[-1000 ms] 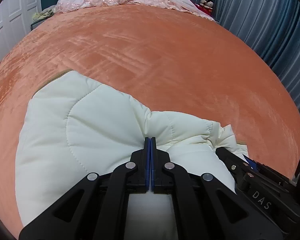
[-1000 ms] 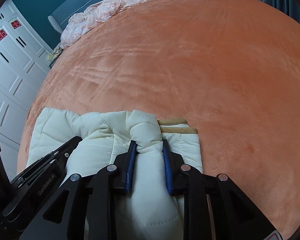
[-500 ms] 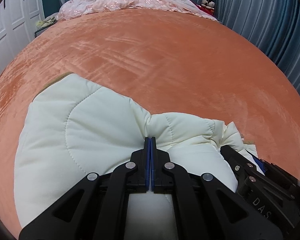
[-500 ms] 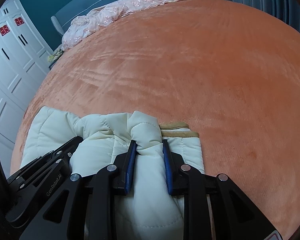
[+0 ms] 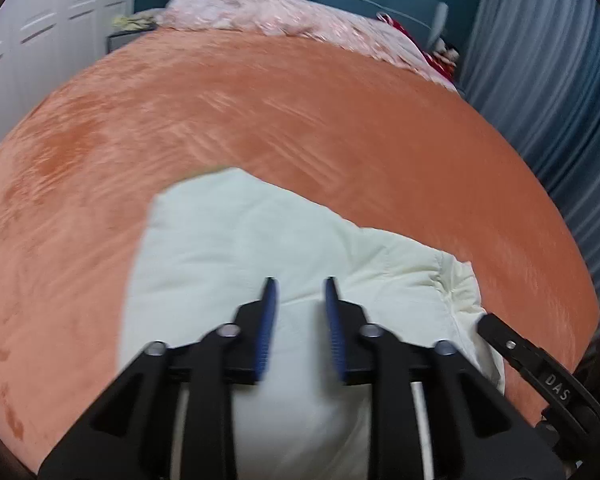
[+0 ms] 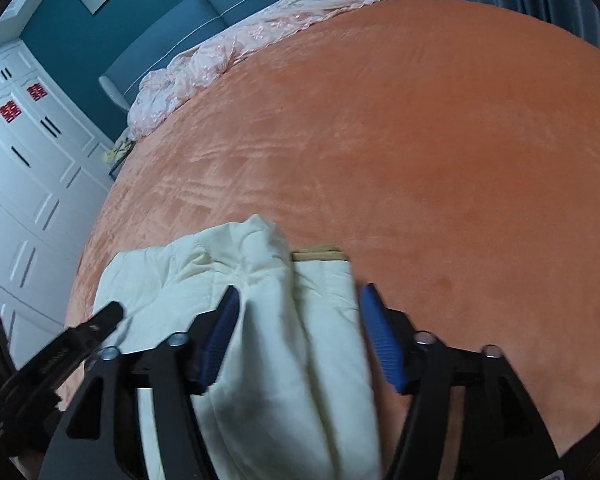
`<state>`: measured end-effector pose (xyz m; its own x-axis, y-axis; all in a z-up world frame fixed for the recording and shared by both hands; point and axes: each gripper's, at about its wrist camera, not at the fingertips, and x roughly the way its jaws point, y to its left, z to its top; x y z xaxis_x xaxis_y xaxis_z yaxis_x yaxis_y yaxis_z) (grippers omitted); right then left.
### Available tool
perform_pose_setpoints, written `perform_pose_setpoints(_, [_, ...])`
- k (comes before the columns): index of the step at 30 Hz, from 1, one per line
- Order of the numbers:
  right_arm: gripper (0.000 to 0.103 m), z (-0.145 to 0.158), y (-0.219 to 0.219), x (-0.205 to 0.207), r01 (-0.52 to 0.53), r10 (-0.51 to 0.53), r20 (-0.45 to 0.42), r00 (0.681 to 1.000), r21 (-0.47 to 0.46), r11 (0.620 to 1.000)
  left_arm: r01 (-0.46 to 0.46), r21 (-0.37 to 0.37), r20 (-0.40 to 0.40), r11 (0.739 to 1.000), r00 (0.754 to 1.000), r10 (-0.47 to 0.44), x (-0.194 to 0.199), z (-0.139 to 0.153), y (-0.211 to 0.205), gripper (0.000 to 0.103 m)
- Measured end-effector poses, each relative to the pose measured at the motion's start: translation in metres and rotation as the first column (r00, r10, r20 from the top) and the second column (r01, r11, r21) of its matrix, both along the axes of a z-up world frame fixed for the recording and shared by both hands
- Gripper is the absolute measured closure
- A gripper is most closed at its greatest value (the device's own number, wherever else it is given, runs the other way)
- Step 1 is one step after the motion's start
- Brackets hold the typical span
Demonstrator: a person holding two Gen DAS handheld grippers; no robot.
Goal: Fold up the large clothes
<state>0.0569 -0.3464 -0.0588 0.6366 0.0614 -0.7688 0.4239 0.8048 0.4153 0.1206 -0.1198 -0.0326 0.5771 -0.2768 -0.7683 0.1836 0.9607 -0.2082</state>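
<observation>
A cream-white quilted padded jacket (image 5: 284,248) lies folded into a compact bundle on the orange plush bedspread (image 5: 340,112) of a bed, directly under and ahead of both tools. The left hand-held gripper (image 5: 298,292) has let go: its jaws are opening, the blue-lined pads (image 5: 268,320) stand apart above the jacket's smooth top panel, and no cloth is pinched between them. The left wrist view is smeared by motion, so the fabric's stitching there is hard to read. To the right of the left hand-held gripper, the black tip of the other tool reaches in beside the jacket's gathered edge.

The right hand-held gripper (image 6: 300,300) is likewise released, its jaws opening wide; a puffy ridge of the jacket (image 6: 260,280) rises between the pads, seemingly free of both, though blur makes the left pad's clearance uncertain. Just beyond its fingertips a tan ribbed hem band (image 6: 320,254) peeks out at the jacket's far edge. Far ahead of both, a crumpled pink floral quilt (image 6: 220,60) lies against the teal headboard (image 6: 220,8).
</observation>
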Motion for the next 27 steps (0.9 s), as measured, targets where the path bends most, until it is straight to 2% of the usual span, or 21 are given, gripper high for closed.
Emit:
perform_pose_setpoints(1, [0.029,0.004,-0.001,-0.009,-0.006,0.006,0.003,1.0,-0.003,1.0,-0.038,-0.018,0.014,0.999,0.999,0.039,-0.007,0.008,0.017,0.034])
perform_pose_setpoints(3, [0.029,0.003,-0.004,-0.019,-0.047,0.047,-0.023,0.999,0.041,0.998,-0.1,-0.012,-0.007,0.995,0.995,0.1,-0.014,0.012,0.045,0.022])
perform_pose_setpoints(6, [0.027,-0.008,-0.007,-0.034,-0.07,0.081,-0.064,0.995,0.151,0.986,-0.111,-0.044,-0.152,0.993,0.983,0.103,-0.018,-0.004,0.078,0.022])
perform_pose_setpoints(8, [0.025,-0.016,-0.009,-0.043,-0.062,0.081,-0.072,0.994,0.23,0.971,-0.121,-0.128,-0.231,0.984,0.969,0.09,-0.025,-0.017,0.096,0.015])
perform_pose_setpoints(13, [0.019,-0.043,-0.008,-0.051,-0.009,0.047,-0.08,0.996,0.419,0.908,-0.155,-0.292,-0.33,0.944,0.943,0.053,-0.041,-0.044,0.108,0.008])
perform_pose_setpoints(18, [0.017,-0.051,-0.003,-0.046,-0.027,0.057,-0.053,0.997,0.449,0.893,-0.179,-0.388,-0.389,0.904,0.921,0.015,-0.04,-0.063,0.098,0.005])
perform_pose_setpoints(20, [0.017,-0.054,-0.003,-0.044,-0.03,0.056,-0.044,0.997,0.461,0.887,-0.166,-0.385,-0.391,0.908,0.92,0.003,-0.039,-0.063,0.09,0.005])
perform_pose_setpoints(24, [0.016,-0.057,0.003,-0.037,-0.038,0.062,-0.038,0.997,0.456,0.889,-0.12,-0.306,-0.365,0.944,0.931,0.0,-0.039,-0.055,0.073,0.005])
perform_pose_setpoints(26, [0.019,-0.054,0.006,-0.031,-0.056,0.082,-0.045,0.996,0.421,0.906,-0.115,-0.28,-0.354,0.953,0.935,0.008,-0.039,-0.049,0.069,0.007])
perform_pose_setpoints(27, [0.028,-0.052,0.009,-0.028,-0.065,0.092,-0.046,0.995,0.409,0.91,-0.11,-0.266,-0.344,0.958,0.939,0.012,-0.04,-0.046,0.065,0.01])
